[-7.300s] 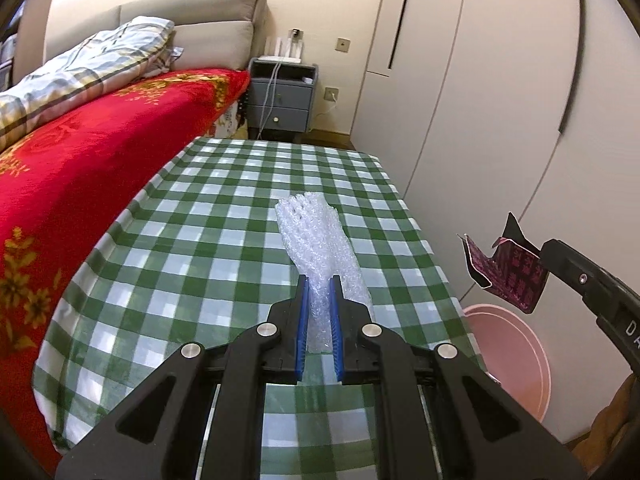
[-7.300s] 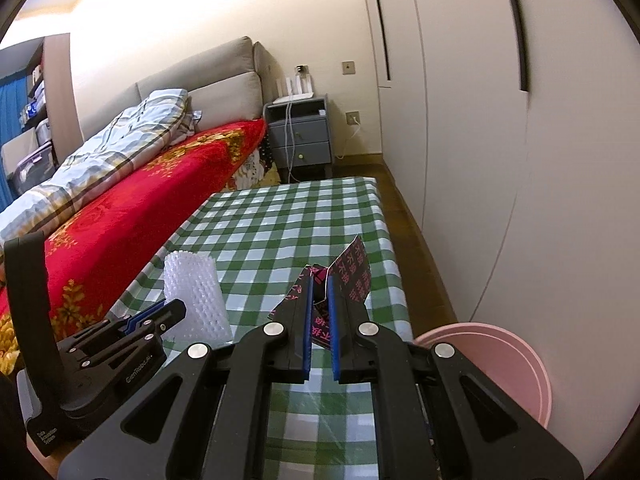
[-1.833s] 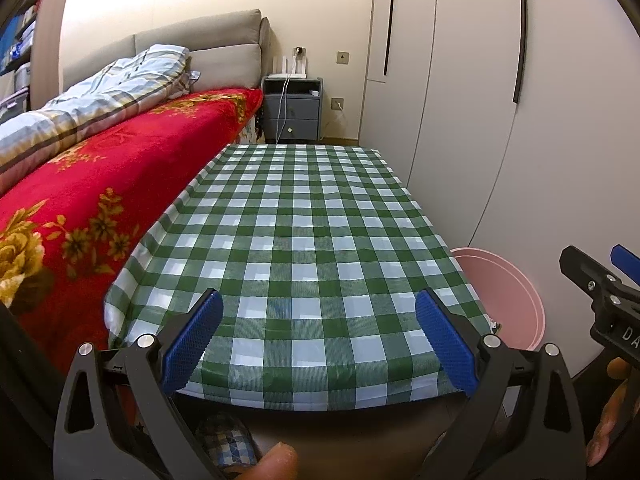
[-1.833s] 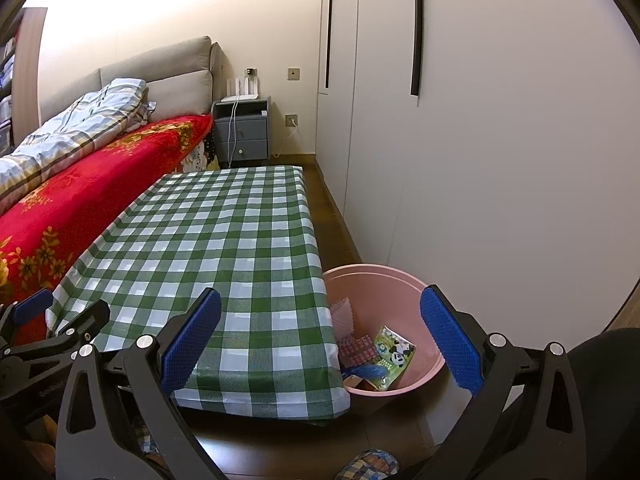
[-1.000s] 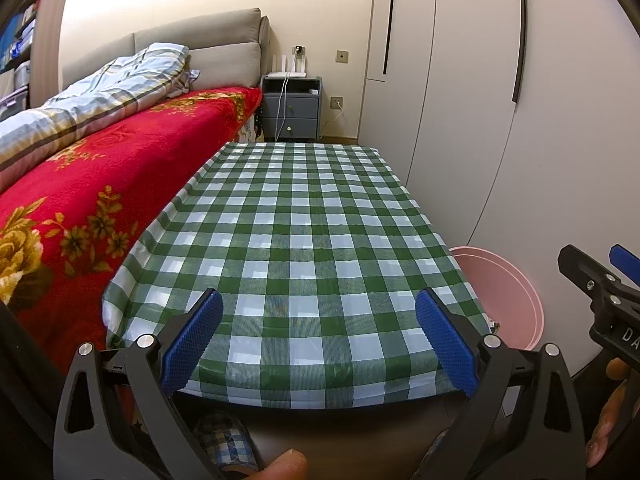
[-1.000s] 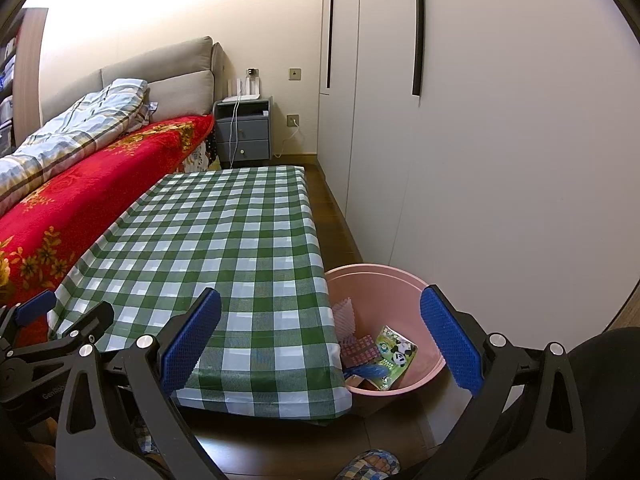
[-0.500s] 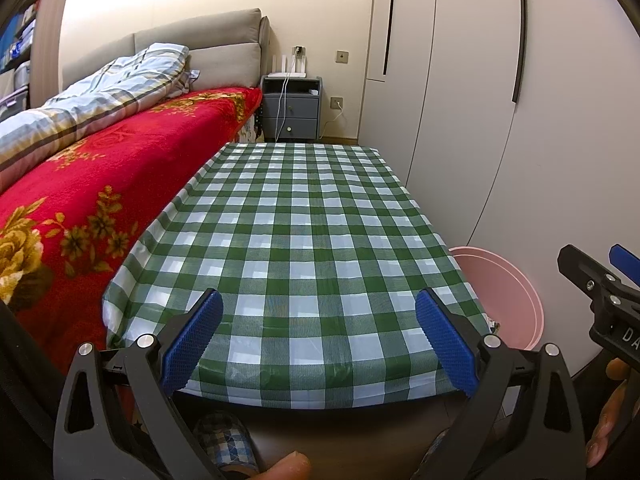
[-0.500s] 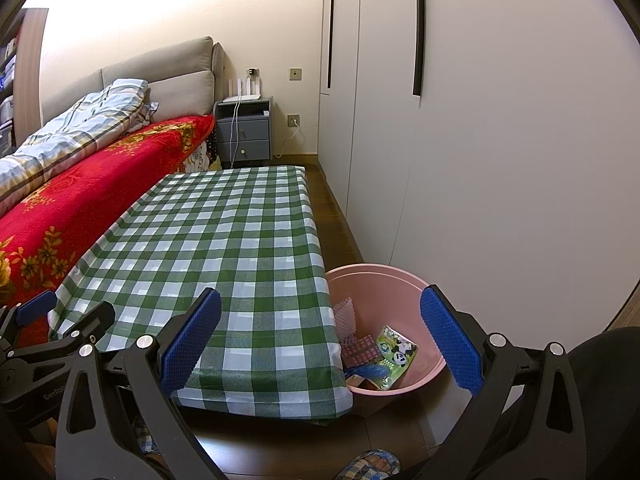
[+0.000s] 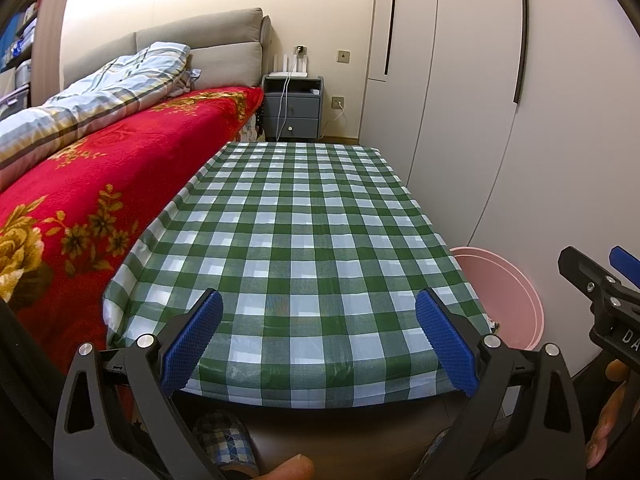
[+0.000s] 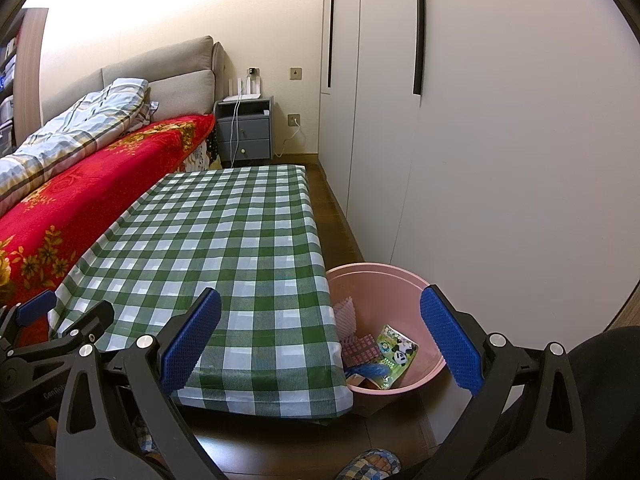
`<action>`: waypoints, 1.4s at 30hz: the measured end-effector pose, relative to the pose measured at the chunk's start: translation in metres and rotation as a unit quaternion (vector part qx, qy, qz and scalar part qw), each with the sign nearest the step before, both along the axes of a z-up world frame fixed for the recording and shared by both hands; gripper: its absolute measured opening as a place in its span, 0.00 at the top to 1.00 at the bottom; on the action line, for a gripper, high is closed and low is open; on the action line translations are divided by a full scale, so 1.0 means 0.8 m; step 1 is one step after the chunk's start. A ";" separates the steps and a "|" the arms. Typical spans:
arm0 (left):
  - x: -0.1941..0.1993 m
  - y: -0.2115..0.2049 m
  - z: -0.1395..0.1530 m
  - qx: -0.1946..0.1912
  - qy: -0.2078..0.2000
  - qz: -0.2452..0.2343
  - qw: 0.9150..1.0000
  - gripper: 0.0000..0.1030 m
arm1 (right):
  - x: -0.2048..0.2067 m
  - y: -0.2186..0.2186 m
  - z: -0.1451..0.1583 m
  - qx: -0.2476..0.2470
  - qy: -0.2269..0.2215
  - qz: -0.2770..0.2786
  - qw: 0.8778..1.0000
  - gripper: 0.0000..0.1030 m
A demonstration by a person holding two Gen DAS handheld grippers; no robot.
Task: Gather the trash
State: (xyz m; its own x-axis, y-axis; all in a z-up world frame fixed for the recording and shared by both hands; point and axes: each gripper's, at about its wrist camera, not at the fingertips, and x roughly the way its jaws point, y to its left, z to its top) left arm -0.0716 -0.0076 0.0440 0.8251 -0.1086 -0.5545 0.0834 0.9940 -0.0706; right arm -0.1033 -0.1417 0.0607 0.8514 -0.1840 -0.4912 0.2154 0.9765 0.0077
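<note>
Pink basin: left side hidden behind the counter edge in the right wrist view; in the left wrist view only its far rim shows at lower right. Trash inside overlaps, the blue piece mostly covered, print on the green packet too small to read. Slippers at bottom edge cut off. Shelf contents at upper left blurred. Lettering on the tongs cut off.

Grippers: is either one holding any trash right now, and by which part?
Nothing is held. The left gripper and right gripper both stand wide open, empty; the trash lies in the pink bucket.
</note>
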 end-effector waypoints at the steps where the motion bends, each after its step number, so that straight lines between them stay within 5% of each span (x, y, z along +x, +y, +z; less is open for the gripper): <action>1: 0.000 0.000 0.000 0.000 0.000 0.000 1.000 0.09 | 0.000 0.000 0.000 0.000 0.000 0.000 1.000 0.05; 42: 0.000 -0.004 -0.006 -0.001 0.013 0.011 1.000 0.08 | 0.000 -0.001 0.001 0.001 0.001 0.000 1.000 0.05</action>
State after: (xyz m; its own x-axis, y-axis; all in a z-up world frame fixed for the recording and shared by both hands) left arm -0.0717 -0.0109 0.0391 0.8124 -0.0911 -0.5759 0.0587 0.9955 -0.0747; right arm -0.1029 -0.1427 0.0612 0.8507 -0.1835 -0.4926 0.2163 0.9763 0.0097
